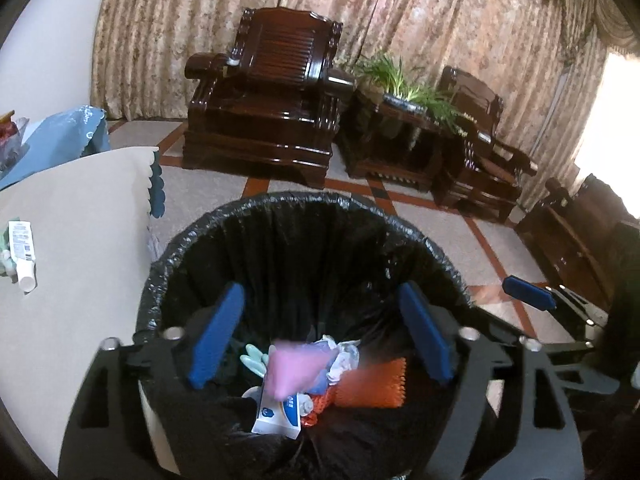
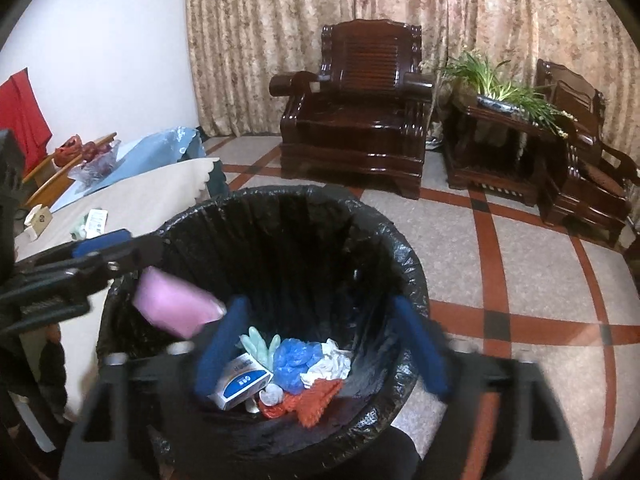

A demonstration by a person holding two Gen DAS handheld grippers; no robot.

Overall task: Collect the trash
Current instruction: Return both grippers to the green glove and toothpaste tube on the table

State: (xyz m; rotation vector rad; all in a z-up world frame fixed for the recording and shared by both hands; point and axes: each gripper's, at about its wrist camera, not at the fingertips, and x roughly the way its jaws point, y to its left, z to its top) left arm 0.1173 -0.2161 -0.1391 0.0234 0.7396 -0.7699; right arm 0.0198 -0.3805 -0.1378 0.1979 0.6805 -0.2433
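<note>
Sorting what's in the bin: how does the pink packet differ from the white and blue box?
The pink packet is plain pink and blurred, in mid-air below the left gripper; the white and blue box is printed, sharp, and lies at the bottom among other trash. Both are within the black-lined bin.

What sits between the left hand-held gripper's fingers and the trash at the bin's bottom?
A blurred pink item, seemingly mid-air below the open left hand-held gripper, above the trash pile in the bin; right wrist view shows it best.
</note>
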